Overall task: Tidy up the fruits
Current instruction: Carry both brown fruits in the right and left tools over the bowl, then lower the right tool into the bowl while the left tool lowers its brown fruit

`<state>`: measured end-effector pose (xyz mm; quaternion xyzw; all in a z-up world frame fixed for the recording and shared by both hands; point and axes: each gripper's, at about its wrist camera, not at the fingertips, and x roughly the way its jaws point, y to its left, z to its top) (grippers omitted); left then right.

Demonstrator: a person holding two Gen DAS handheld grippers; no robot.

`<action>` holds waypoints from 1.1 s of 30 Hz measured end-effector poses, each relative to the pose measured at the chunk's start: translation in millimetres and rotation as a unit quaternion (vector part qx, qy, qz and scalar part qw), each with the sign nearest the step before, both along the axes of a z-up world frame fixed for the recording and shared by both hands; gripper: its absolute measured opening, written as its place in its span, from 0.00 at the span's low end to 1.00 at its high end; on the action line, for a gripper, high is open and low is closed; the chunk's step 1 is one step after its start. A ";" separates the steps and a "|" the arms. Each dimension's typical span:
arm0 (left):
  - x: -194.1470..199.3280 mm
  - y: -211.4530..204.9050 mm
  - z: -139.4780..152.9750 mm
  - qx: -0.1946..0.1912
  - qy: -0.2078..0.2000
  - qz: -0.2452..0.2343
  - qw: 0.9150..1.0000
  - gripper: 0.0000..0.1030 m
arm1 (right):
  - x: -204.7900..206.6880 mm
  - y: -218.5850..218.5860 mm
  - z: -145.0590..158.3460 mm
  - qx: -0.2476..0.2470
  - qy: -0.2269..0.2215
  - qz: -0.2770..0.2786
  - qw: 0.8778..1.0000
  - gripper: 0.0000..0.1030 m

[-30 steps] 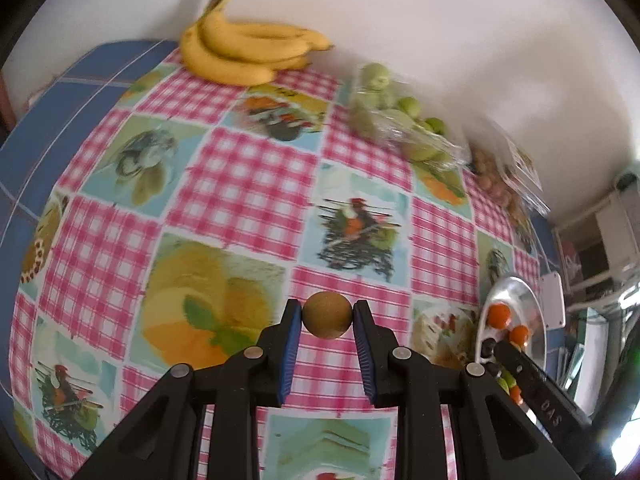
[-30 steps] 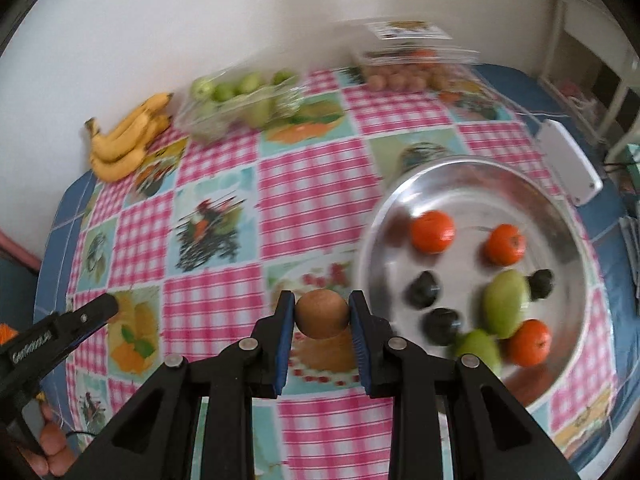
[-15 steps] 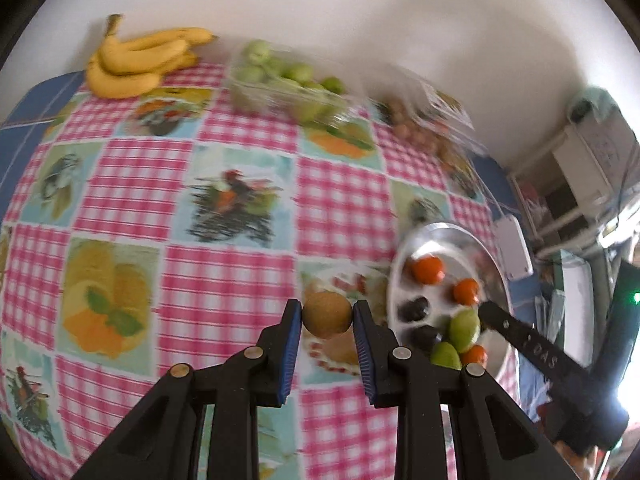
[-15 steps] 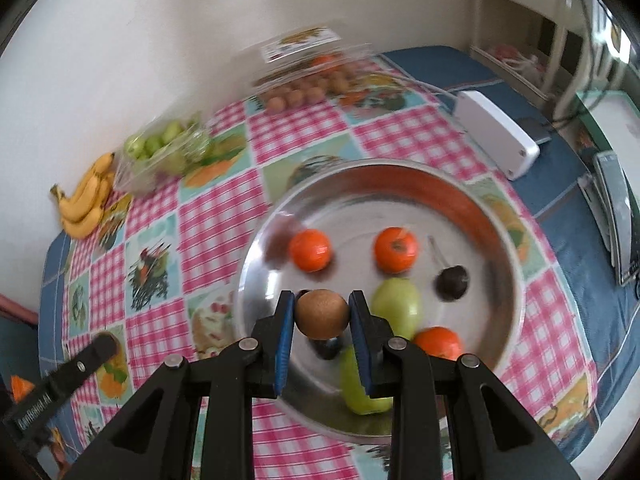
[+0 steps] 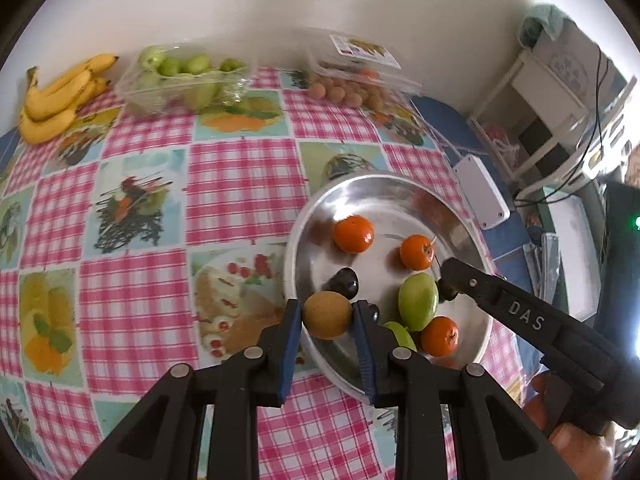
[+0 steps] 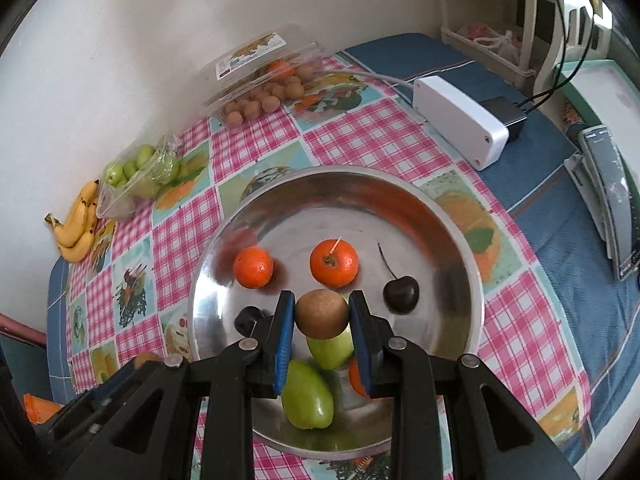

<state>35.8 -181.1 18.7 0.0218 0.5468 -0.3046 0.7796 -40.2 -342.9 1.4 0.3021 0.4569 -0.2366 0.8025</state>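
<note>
Two brown fruits in play, one in each of my tongs. Far left edge of the table, the bananas (image 5: 56,98) sit against the wall, with the clear tub of green fruits (image 5: 182,80) just beside them and the open clamshell of small brown fruits (image 5: 352,80) further along the back edge. My left gripper (image 5: 327,316) is clamped on a round brown fruit (image 5: 327,315), blue pads pressing both sides, and it hangs right over the near-left rim of the steel bowl (image 5: 384,188). In the bowl: three orange fruits, two green ones, dark cherries. Moving right, my right gripper (image 6: 322,314) is closed on a second brown fruit (image 6: 322,314), held above the middle of the bowl (image 6: 352,196), over a green fruit (image 6: 332,350), with an orange fruit (image 6: 334,263) just beyond and a stemmed cherry (image 6: 401,294) to its right. Past the bowl's right rim, a white box (image 6: 458,122) lies on the blue cloth at the table's right edge.
</note>
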 end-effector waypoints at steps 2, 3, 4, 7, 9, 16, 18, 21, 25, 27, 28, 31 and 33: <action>-0.2 -6.5 -5.0 0.009 -0.002 -0.004 1.000 0.27 | 3.4 -0.3 -4.5 0.006 0.000 0.004 1.000 0.28; 0.7 -7.8 -6.8 0.011 -0.003 -0.005 1.000 0.27 | 5.4 -0.3 -6.6 0.009 0.001 0.007 1.000 0.28; 1.5 -9.9 -9.1 0.013 -0.004 -0.004 1.000 0.27 | 7.2 -0.1 -8.0 0.010 0.002 0.009 1.000 0.28; 2.6 -13.4 -14.1 0.017 -0.005 -0.005 1.000 0.27 | 11.6 0.4 -10.6 0.012 0.001 0.015 1.000 0.28; 4.1 -15.6 -17.3 0.022 -0.008 -0.005 1.000 0.27 | 15.0 1.7 -11.6 0.012 0.001 0.019 1.000 0.28; 8.7 -17.8 -26.5 0.022 -0.004 0.001 1.000 0.27 | 28.2 8.9 -18.6 0.012 0.009 0.031 0.999 0.28; 8.6 -18.8 -27.8 0.022 -0.003 -0.001 1.000 0.27 | 31.2 12.1 -20.1 0.012 0.011 0.035 0.999 0.28; 8.2 -21.4 -30.3 0.025 -0.001 -0.003 1.000 0.27 | 35.0 15.7 -21.5 0.008 0.014 0.041 0.999 0.28; 8.3 -21.9 -32.7 0.025 0.001 -0.002 1.000 0.27 | 38.1 18.1 -23.4 0.006 0.019 0.045 0.999 0.28; 8.0 -21.7 -33.4 0.024 0.001 -0.002 1.000 0.27 | 39.3 19.3 -24.7 0.006 0.021 0.047 0.999 0.28; 8.2 -22.1 -34.0 0.024 0.002 -0.002 1.000 0.28 | 40.2 19.7 -25.6 0.006 0.023 0.048 0.999 0.28; 7.7 -23.4 -36.7 0.027 0.005 -0.003 1.000 0.27 | 41.8 20.7 -28.3 0.006 0.027 0.051 0.998 0.28; 7.8 -24.1 -38.4 0.027 0.008 -0.004 1.000 0.28 | 43.1 21.0 -30.1 0.007 0.029 0.051 0.998 0.28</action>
